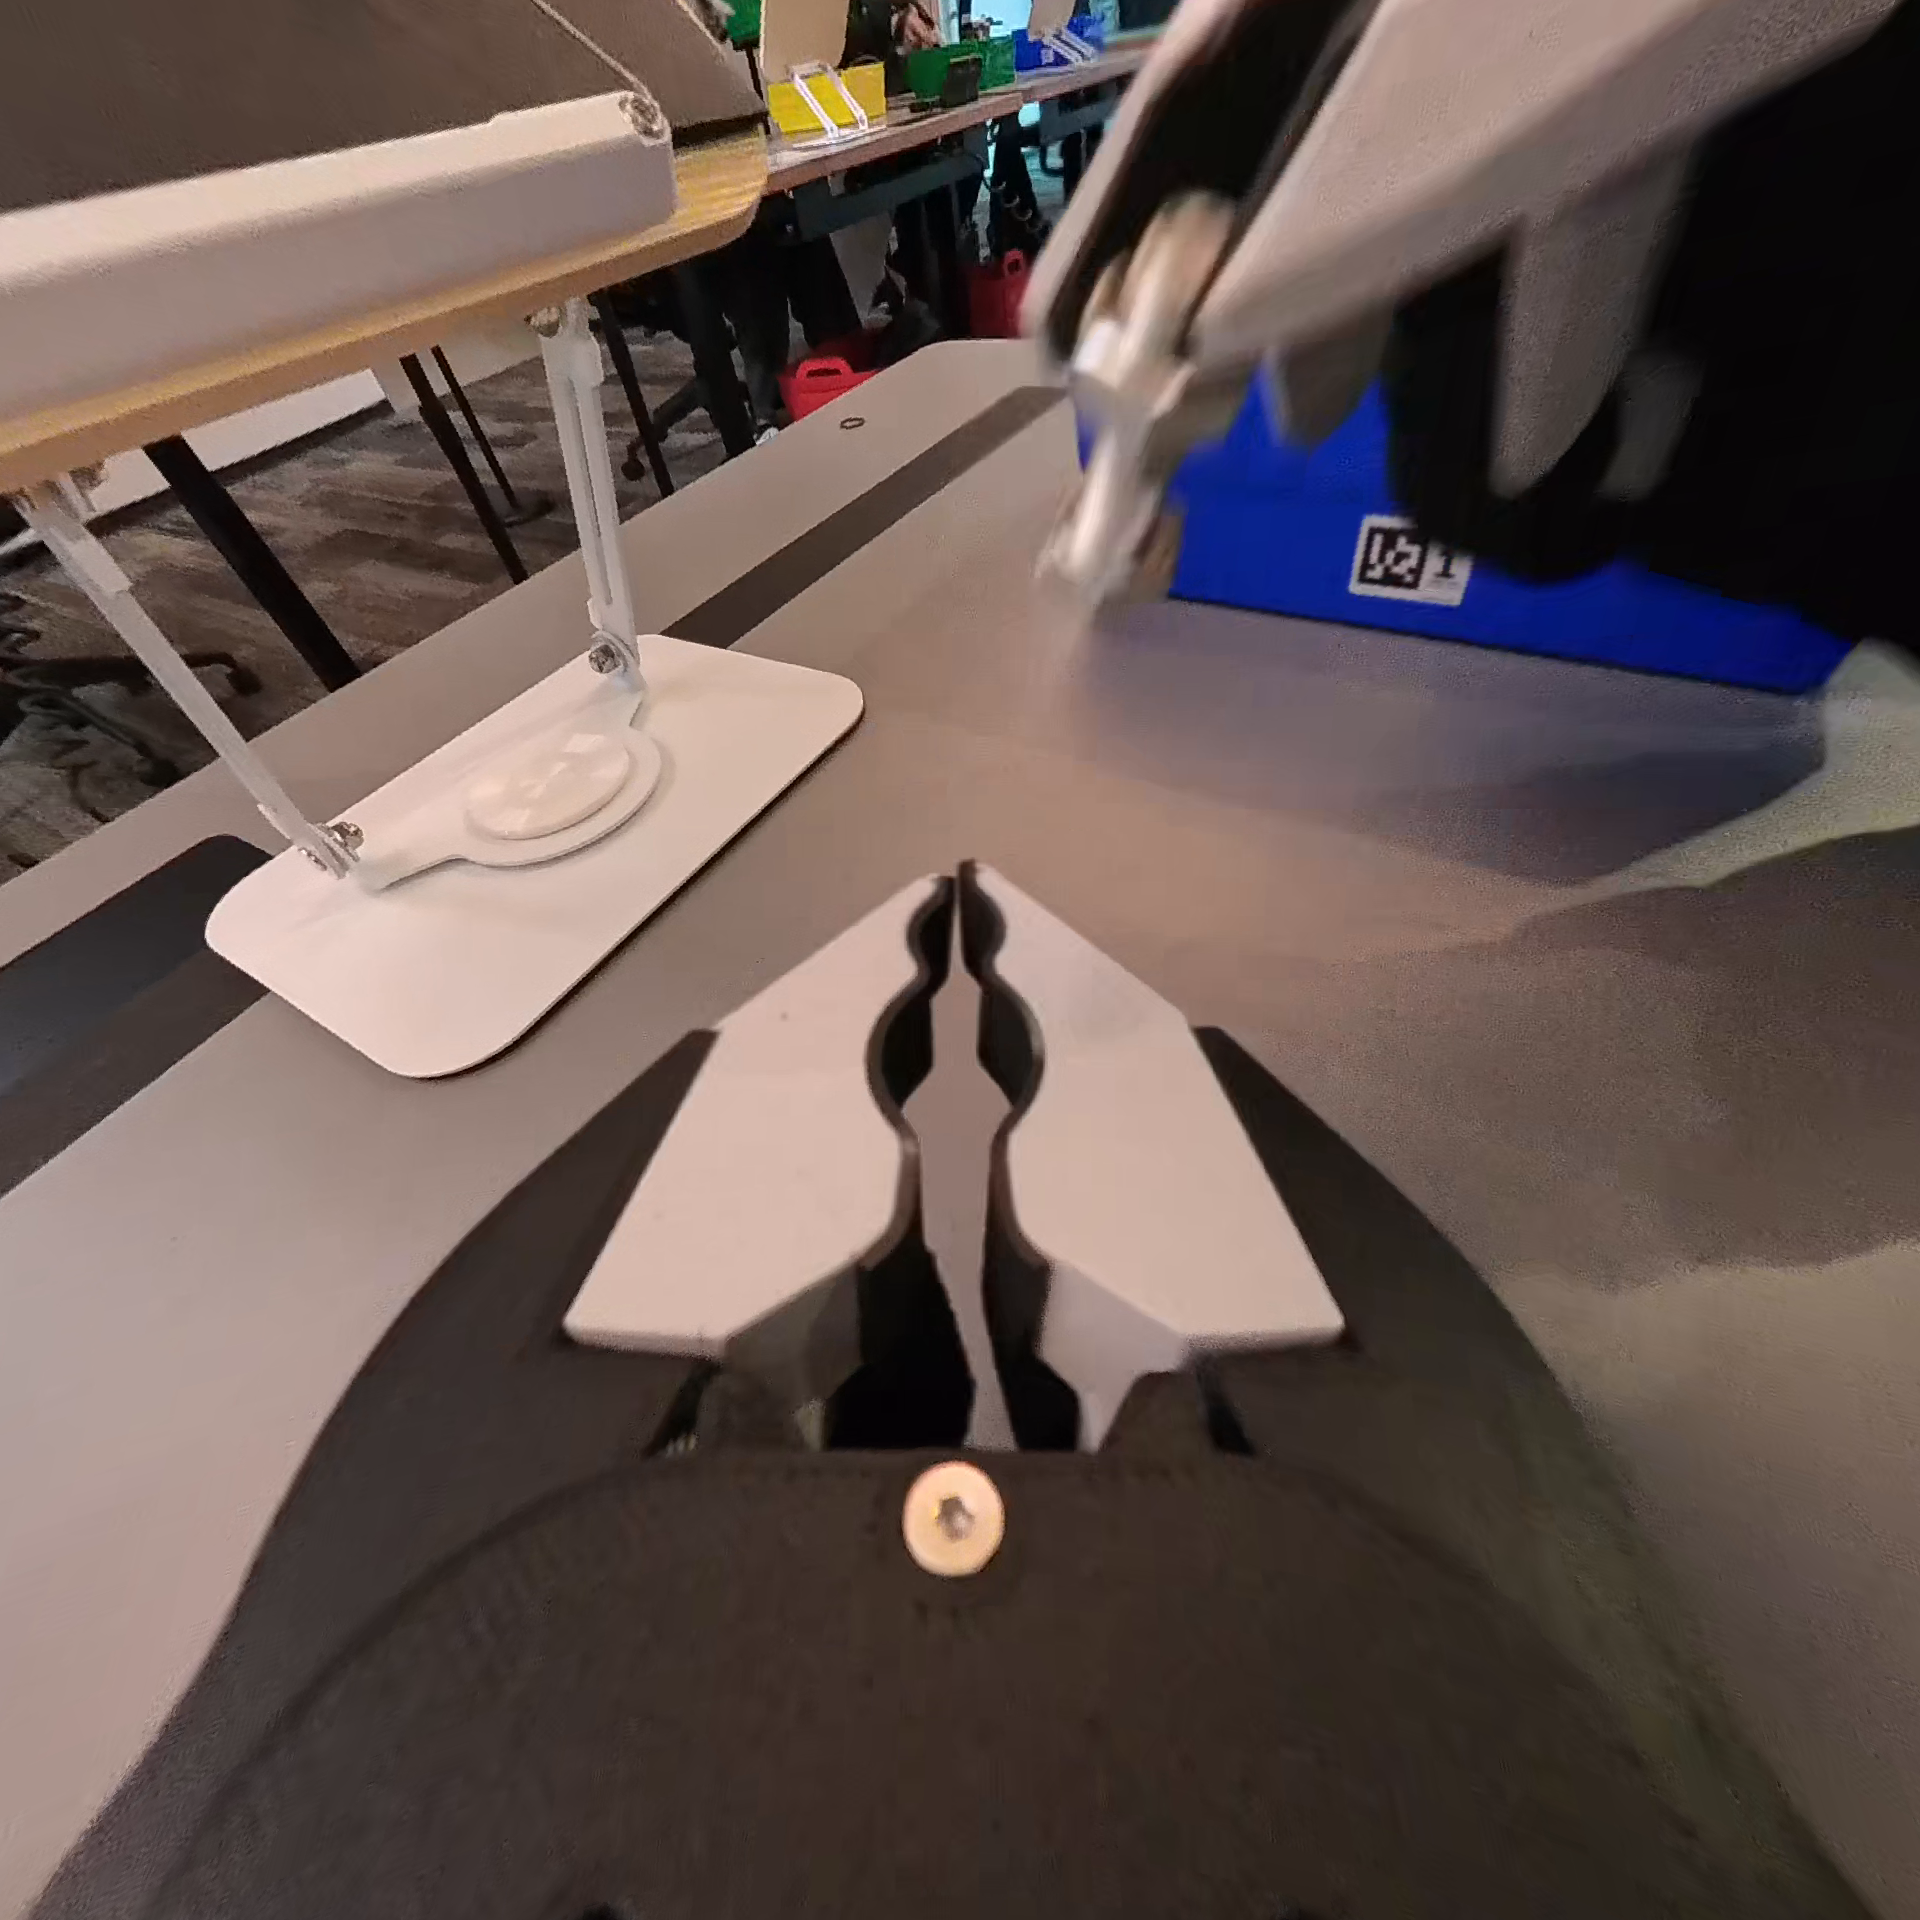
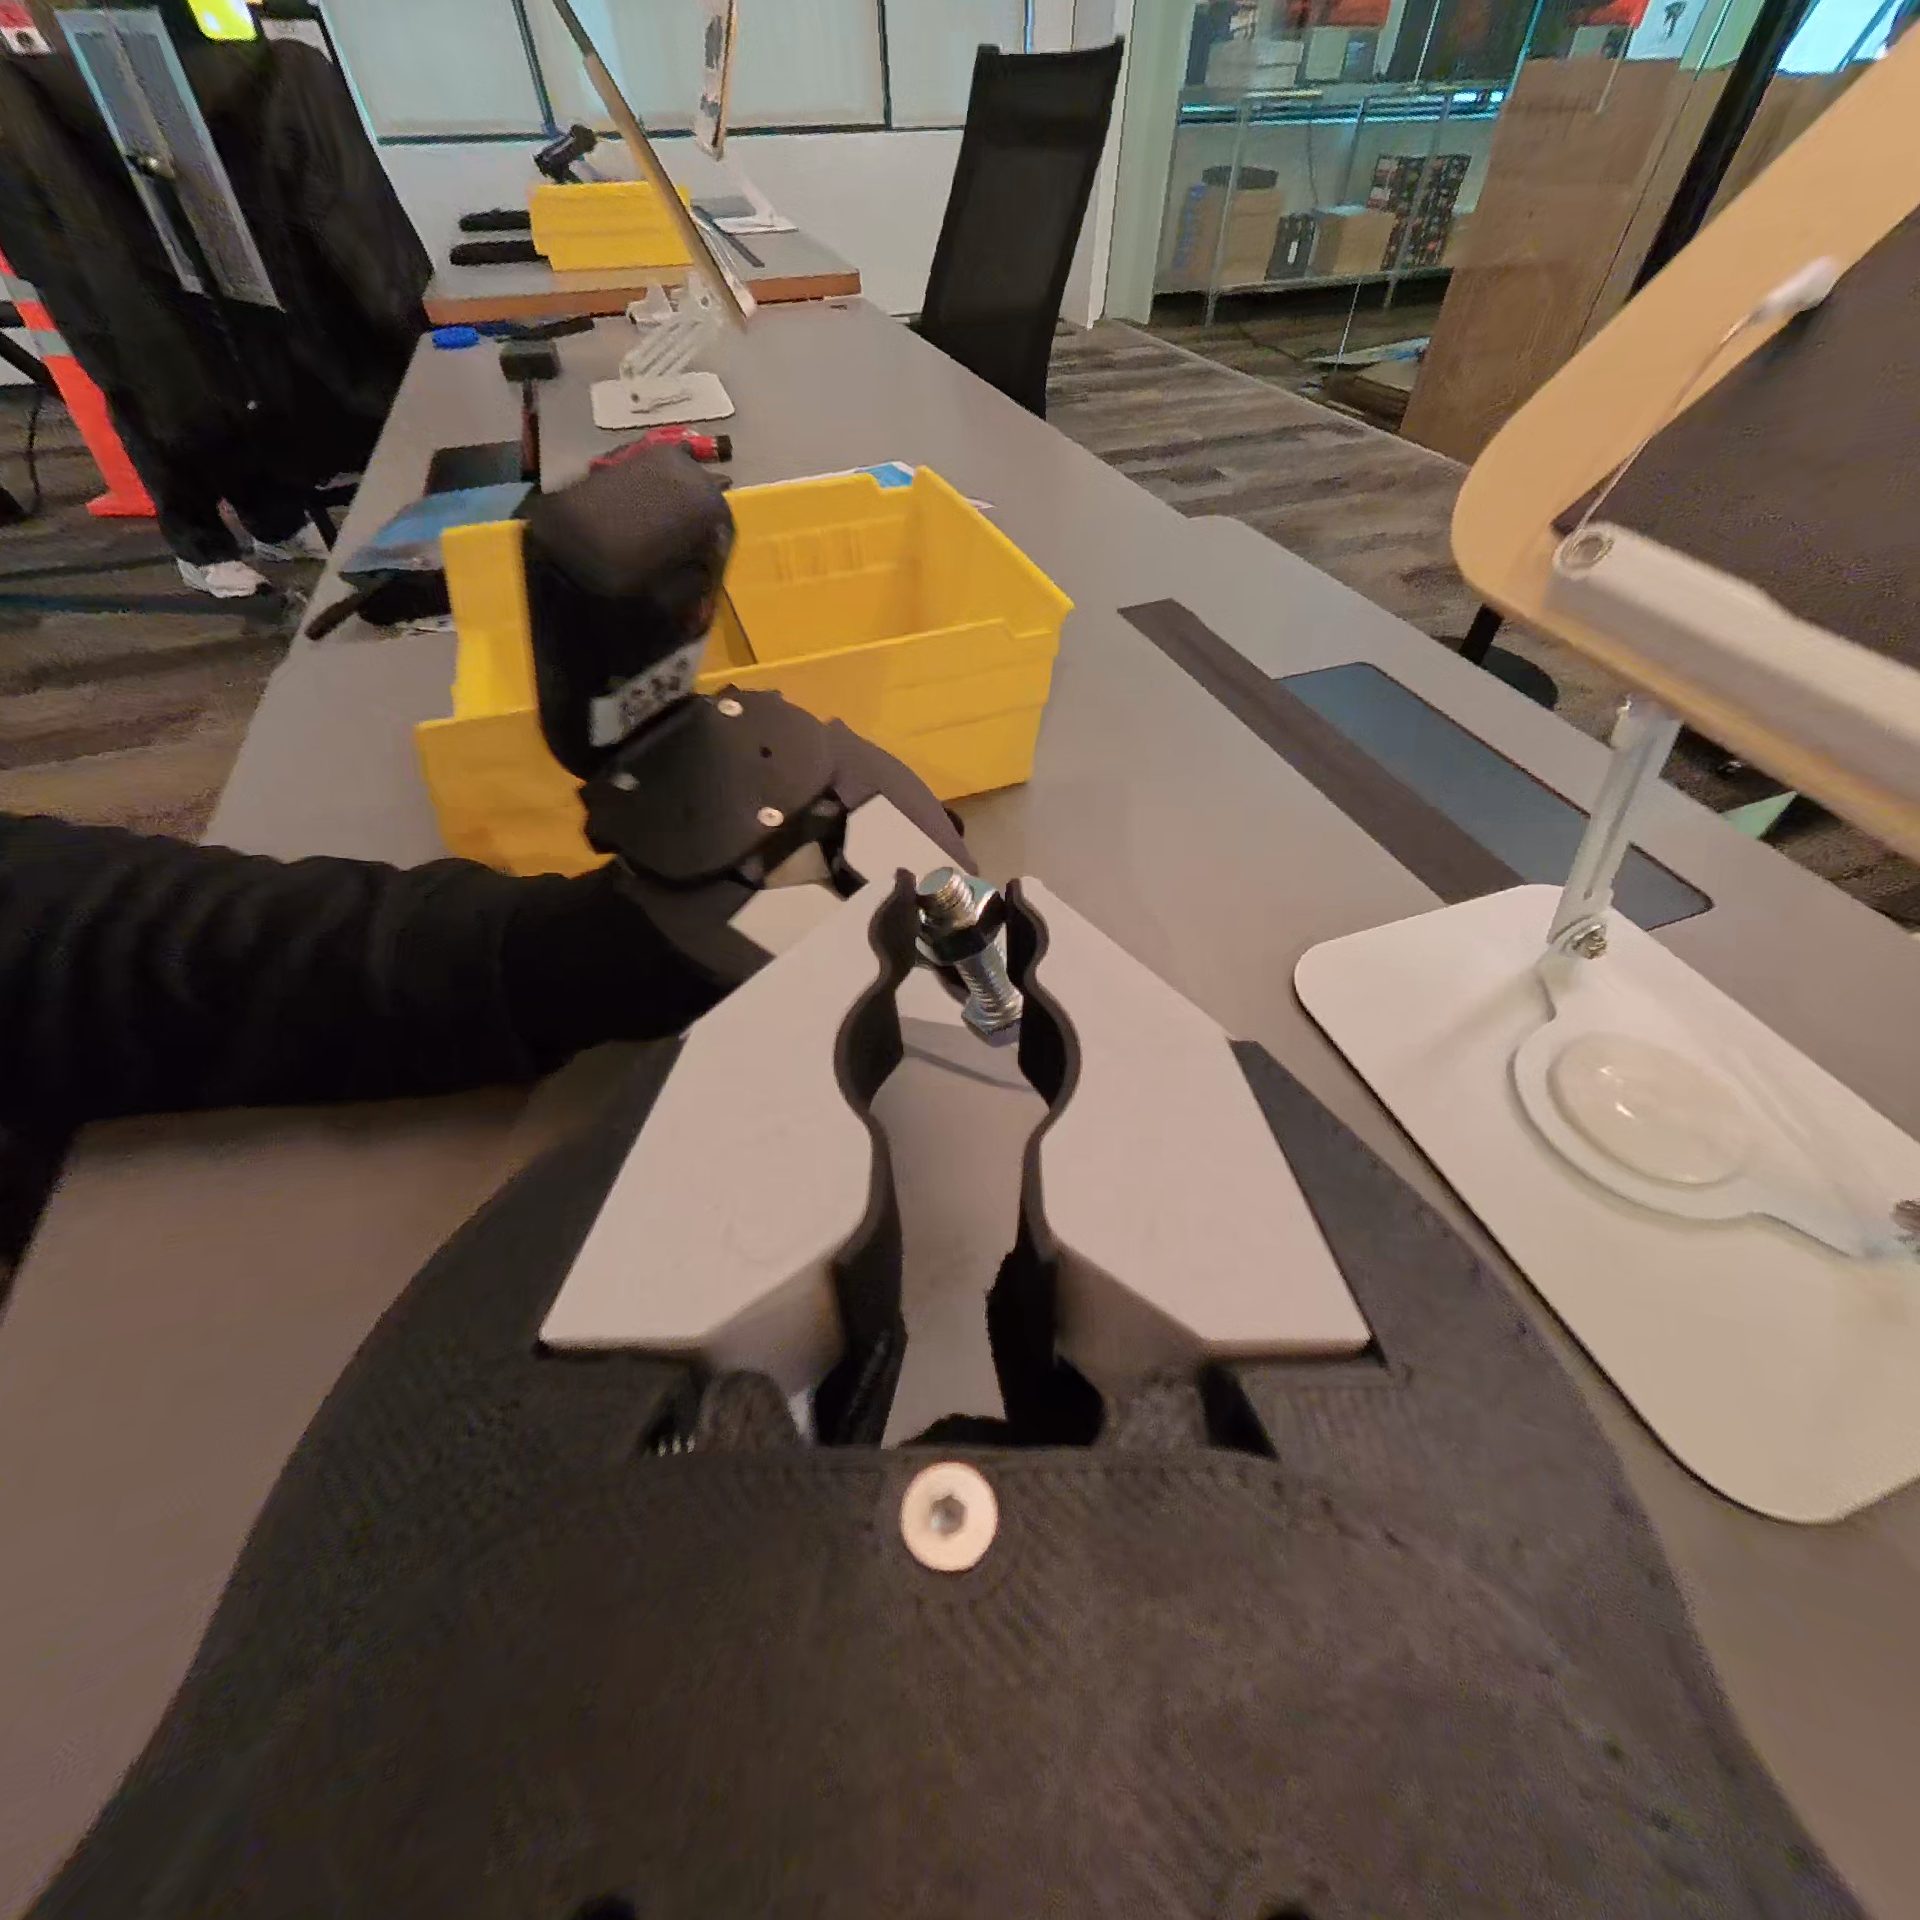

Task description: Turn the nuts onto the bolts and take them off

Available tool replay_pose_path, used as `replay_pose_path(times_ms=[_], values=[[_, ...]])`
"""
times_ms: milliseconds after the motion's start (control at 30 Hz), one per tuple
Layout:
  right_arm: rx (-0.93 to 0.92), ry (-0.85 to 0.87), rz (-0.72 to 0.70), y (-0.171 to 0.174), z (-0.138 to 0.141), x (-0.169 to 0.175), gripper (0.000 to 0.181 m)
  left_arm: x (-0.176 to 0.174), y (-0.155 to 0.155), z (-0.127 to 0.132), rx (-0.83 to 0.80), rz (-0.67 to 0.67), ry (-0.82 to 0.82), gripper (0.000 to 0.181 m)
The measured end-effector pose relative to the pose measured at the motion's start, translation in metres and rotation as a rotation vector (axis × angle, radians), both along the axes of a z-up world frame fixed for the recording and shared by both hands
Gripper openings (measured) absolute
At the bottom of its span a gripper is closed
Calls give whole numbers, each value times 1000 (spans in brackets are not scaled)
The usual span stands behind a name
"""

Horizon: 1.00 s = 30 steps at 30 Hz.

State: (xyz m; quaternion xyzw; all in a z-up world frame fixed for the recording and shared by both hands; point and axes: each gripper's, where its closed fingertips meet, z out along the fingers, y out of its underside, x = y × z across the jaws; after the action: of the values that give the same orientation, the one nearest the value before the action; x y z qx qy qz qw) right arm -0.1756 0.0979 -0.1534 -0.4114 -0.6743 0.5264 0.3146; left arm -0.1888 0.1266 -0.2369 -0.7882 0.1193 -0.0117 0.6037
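The right gripper (image 2: 961,925) clamps a silver bolt (image 2: 971,961) with a nut (image 2: 948,951) threaded on it between its fingertips, the bolt tilted and held above the grey tabletop (image 2: 1195,831). The left gripper (image 1: 958,883) hovers low over the same tabletop with its fingers pressed together on nothing, pointing toward a blue bin (image 1: 1507,623), while the right gripper and its bolt show blurred at the upper right of its view. A yellow bin (image 2: 894,623) sits behind the left gripper, and a white stand (image 2: 1558,1195) rests to the right.
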Motion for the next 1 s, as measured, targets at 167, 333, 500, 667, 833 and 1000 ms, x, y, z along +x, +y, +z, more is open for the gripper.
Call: replay_pose_path(times_ms=[167, 333, 500, 667, 833, 1000], values=[[87, -53, -122, 40, 46, 55, 14, -2, 2, -8, -36, 13, 15, 0], [167, -285, -404, 147, 30, 127, 15, -5, 3, -10, -47, 22, -2, 0], [208, -705, -649, 233, -63, 203, 16, -6, 5, -14, -71, 28, -5, 0], [188, -922, -722, 255, -129, 236, 16, -6, 6, -16, -85, 28, -7, 0], [177, -997, -729, 257, -145, 241, 22, -6, 7, -18, -98, 26, -6, 0], [171, -847, -764, 261, -107, 235, 35, -6, 7, -18, -95, 25, -1, 0]])
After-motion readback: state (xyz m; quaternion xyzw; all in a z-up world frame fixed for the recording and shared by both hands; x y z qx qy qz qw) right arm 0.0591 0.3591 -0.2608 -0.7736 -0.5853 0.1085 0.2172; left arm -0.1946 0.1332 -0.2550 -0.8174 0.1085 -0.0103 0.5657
